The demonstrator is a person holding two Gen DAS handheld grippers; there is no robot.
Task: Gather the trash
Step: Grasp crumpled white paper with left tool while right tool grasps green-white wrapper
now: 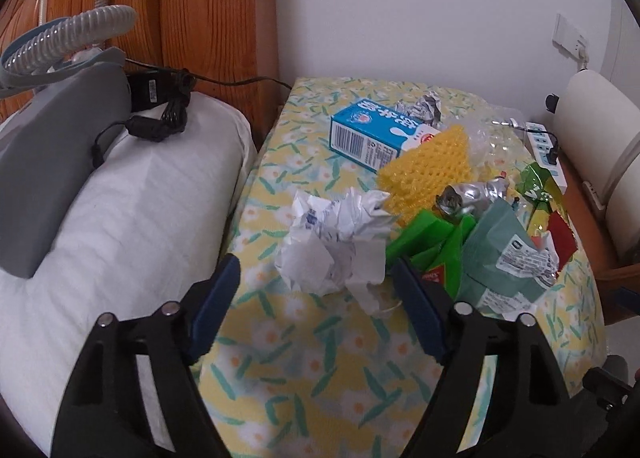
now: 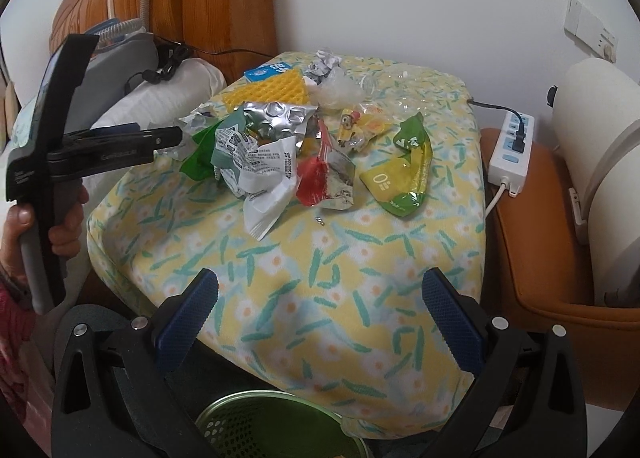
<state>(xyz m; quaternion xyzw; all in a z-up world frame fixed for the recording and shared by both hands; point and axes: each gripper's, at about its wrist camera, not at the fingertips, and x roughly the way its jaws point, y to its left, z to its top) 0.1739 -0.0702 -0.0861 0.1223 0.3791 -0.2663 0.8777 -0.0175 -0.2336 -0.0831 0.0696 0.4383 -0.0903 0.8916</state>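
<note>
A pile of trash lies on a table with a yellow flowered cloth [image 1: 320, 370]. My left gripper [image 1: 316, 270] is open, its blue pads either side of a crumpled white paper ball [image 1: 336, 242], not closed on it. Behind the ball lie a blue milk carton [image 1: 372, 134], yellow foam netting [image 1: 428, 170], green wrappers [image 1: 436, 238] and a grey-green packet [image 1: 508, 258]. My right gripper [image 2: 320, 298] is open and empty over the cloth's near edge [image 2: 320, 318], short of the wrappers [image 2: 264, 162]. The left gripper also shows in the right wrist view [image 2: 172, 138], at the pile's left side.
A green mesh bin [image 2: 276, 426] sits below the right gripper. A white pillow [image 1: 120, 218] with a grey device and hose lies left. A white power strip [image 2: 510, 150] rests on an orange chair [image 2: 532, 242] at the right, beside a white roll [image 2: 600, 178].
</note>
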